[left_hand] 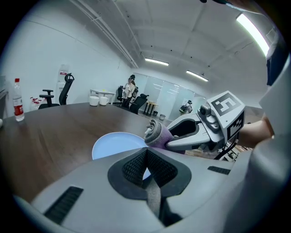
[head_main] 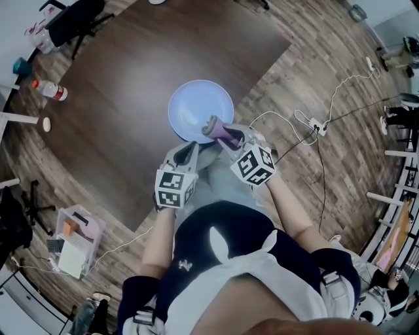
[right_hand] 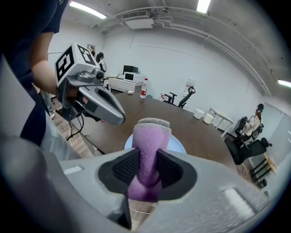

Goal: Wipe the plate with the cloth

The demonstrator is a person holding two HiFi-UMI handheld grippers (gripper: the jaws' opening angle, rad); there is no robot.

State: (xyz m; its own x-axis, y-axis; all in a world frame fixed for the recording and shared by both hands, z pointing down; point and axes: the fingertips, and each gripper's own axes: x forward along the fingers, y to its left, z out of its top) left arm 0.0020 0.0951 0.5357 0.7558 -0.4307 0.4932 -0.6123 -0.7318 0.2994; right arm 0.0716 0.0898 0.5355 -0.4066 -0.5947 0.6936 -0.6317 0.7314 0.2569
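A light blue plate lies on the dark brown table, close to its near edge. My right gripper is shut on a rolled purple cloth, whose grey-edged end hangs over the plate's near rim. In the right gripper view the cloth stands up between the pads, with the plate behind it. My left gripper hovers just left of it at the table edge, shut with nothing in it. Seen from the left gripper view, the plate lies ahead and the cloth is to the right.
A water bottle stands at the table's far left. On the wooden floor there is a storage box at the left, and cables with a power strip at the right. An office chair stands beyond the table.
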